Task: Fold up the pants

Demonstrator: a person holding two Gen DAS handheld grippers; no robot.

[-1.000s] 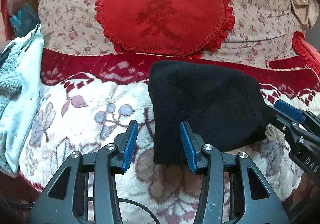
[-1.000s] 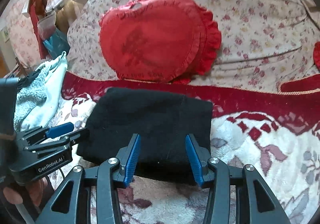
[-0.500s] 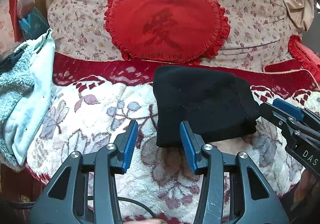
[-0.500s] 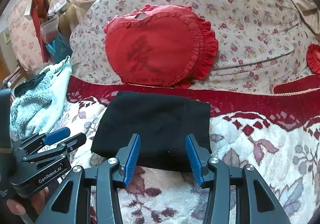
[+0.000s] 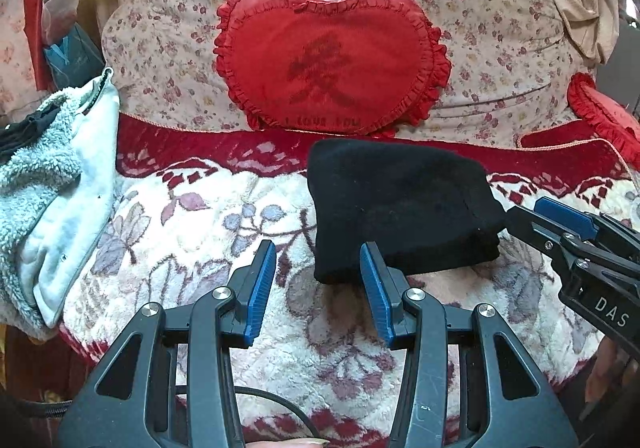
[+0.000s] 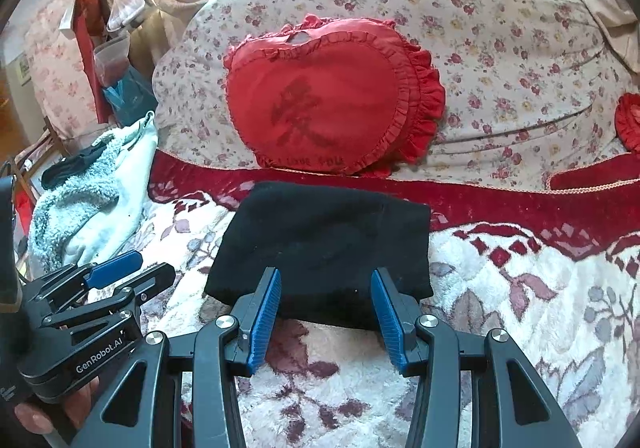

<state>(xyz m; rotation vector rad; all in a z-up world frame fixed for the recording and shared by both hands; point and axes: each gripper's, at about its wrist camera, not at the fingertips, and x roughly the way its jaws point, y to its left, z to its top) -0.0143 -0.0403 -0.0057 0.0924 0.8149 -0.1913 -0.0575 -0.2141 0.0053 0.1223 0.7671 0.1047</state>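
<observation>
Already the black pants (image 6: 324,244) lie in a small folded bundle, probably finished. Left gripper (image 5: 318,284) and right gripper (image 6: 326,312) hang half-wide, holding nothing.

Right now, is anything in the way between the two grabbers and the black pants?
Nothing visible. The folded black pants lie on the flowery blanket, just beyond the open right gripper and open left gripper. The red heart pillow sits behind them.

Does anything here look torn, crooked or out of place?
One thing: the red heart cushion has a small hole at its top notch, showing pale underneath. The folded black pants lie neatly on the floral blanket.
</observation>
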